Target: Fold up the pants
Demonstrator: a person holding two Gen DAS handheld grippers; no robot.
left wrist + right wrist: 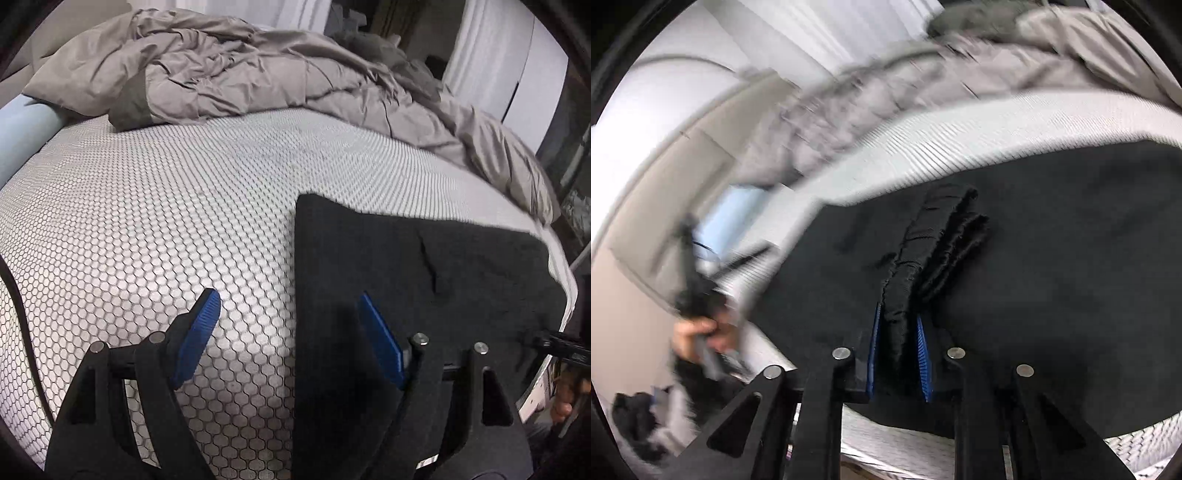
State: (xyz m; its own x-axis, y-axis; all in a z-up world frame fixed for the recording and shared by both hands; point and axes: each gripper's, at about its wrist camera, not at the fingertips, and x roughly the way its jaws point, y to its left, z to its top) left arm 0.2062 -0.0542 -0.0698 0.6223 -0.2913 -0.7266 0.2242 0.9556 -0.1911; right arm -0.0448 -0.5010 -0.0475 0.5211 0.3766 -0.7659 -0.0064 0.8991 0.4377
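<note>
The black pants (424, 266) lie flat on the honeycomb-patterned mattress (166, 206), at the right of the left wrist view. My left gripper (288, 306) is open above the pants' left edge, one blue pad (199, 328) over the mattress, the other over the cloth. In the blurred right wrist view my right gripper (899, 325) is shut on a bunched fold of the black pants (1052, 258), which sticks up between the blue pads (921, 354).
A rumpled grey duvet (240, 70) is piled along the far side of the bed. A light blue roll (26, 129) lies at the far left. The bed's right edge (565, 280) is near. The left gripper and hand (698, 302) show in the right view.
</note>
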